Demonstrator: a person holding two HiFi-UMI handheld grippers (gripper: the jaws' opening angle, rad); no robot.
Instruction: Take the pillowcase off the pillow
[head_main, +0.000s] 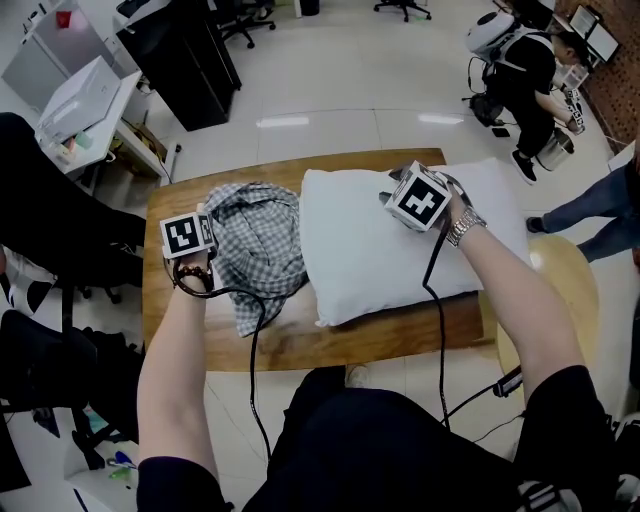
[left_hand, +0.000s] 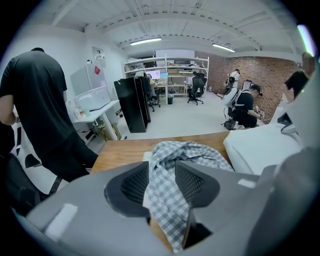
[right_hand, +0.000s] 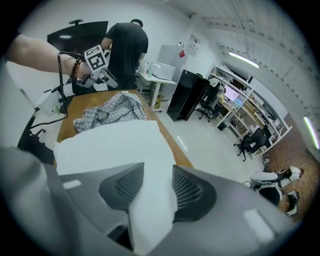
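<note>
The wooden surface (head_main: 390, 335) carries everything, and both grippers hang over it, pointing down and away from the person.

The white pillow (head_main: 370, 240) lies bare. It reaches from under the right gripper (right_hand: 158, 172) most of the way toward the left one. One corner of it rises between the right gripper's jaws. They stand apart around that corner and seem released, not clenched. The pillow looks light, bulky and springy. It will sag if lifted by one point, so a corner or a seam edge is the best hold, taken with a deep bite.

The checked pillowcase (head_main: 258, 245) sits crumpled in a heap beside the pillow, directly ahead of the left gripper (left_hand: 161, 170) and touching the pillow's near edge. A loose fold runs back between the left gripper's jaws. These too are parted, with the cloth draped between them and apparently not pinched. The case is thin, limp and light. It will bunch, slide and trail, and a pinch on a single layer could slip. The hem or a doubled fold gives a surer hold.

With the case wholly off the pillow, the task looks finished, and both grippers appear to be letting go.
</note>
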